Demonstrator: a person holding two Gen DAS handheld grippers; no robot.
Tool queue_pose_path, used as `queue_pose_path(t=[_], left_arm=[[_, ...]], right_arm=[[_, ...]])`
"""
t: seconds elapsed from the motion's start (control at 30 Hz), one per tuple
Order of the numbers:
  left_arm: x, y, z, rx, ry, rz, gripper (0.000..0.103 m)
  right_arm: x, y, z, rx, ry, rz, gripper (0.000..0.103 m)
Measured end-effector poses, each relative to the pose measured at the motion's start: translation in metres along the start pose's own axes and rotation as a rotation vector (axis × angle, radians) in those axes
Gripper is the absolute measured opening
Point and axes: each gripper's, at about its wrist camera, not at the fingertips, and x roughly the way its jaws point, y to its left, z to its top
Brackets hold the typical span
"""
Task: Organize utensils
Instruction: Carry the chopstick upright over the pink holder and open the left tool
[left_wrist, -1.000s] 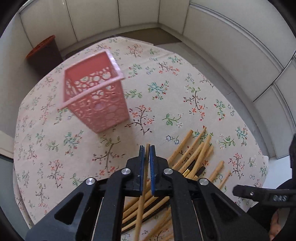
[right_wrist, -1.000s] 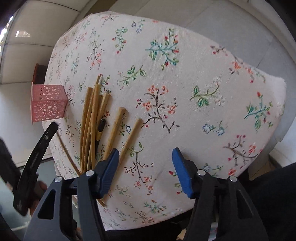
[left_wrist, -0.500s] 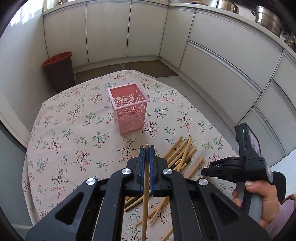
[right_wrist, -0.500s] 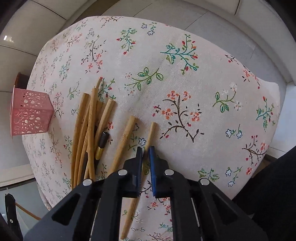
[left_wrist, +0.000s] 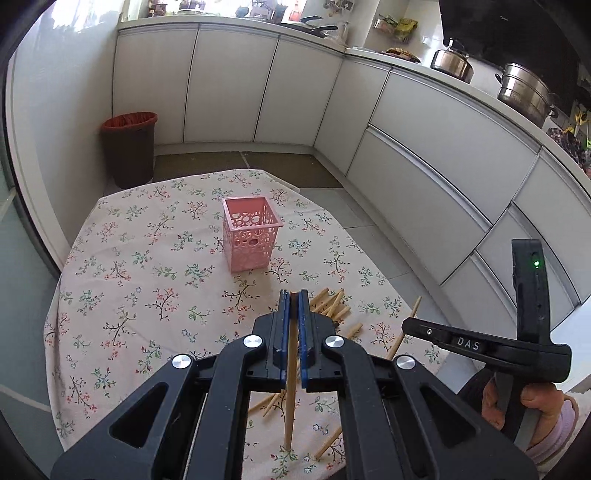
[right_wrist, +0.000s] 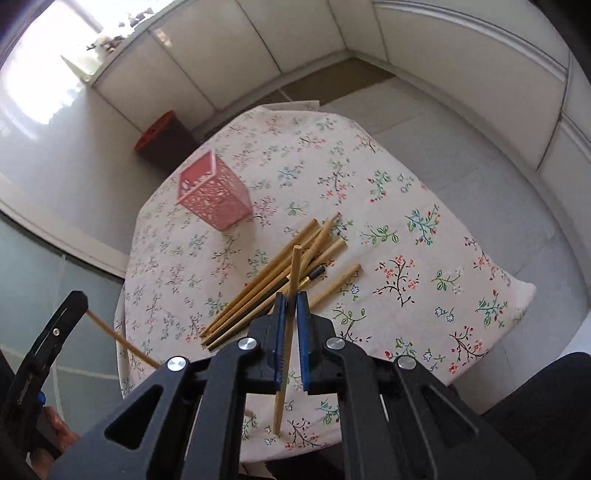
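Observation:
A pink perforated basket (left_wrist: 251, 232) stands upright on the floral tablecloth (left_wrist: 140, 280); it also shows in the right wrist view (right_wrist: 212, 195). My left gripper (left_wrist: 294, 299) is shut on a wooden chopstick (left_wrist: 291, 387), held above the table. My right gripper (right_wrist: 291, 299) is shut on another wooden chopstick (right_wrist: 293, 273), above the pile of chopsticks (right_wrist: 273, 280) lying on the cloth. The pile also shows in the left wrist view (left_wrist: 332, 306), and so does the right gripper's body (left_wrist: 480, 347).
A dark bin with a red rim (left_wrist: 129, 147) stands on the floor beyond the table. White cabinets (left_wrist: 424, 147) curve around the back and right. Pots (left_wrist: 524, 92) sit on the counter. The table edge drops off at the right (right_wrist: 517, 295).
Both grippers have risen well above the table. The right gripper closed on a chopstick from the pile and lifted it. The left still holds its chopstick.

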Motion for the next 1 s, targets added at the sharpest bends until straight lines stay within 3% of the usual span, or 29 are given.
queue_pose_path(t=[0.27,0.5,0.77,1.0], left_arm=[[-0.035,-0.024,0.020,0.029,-0.059,0.019,0.004],[-0.045,-0.029,0.070,0.033,-0.101,0.061,0.004],[-0.039,-0.021,0.147,0.007,-0.179,0.124,0.004],[-0.003,-0.010,0.186,0.001,-0.207,0.178,0.004]], right_arm=[[-0.073,0.026,0.021,-0.106,-0.100,0.068,0.006],[-0.108,0.045,0.084,-0.146,-0.194,0.097,0.006],[-0.115,0.076,0.152,-0.167,-0.290,0.130,0.006],[-0.090,0.109,0.199,-0.204,-0.325,0.165,0.006]])
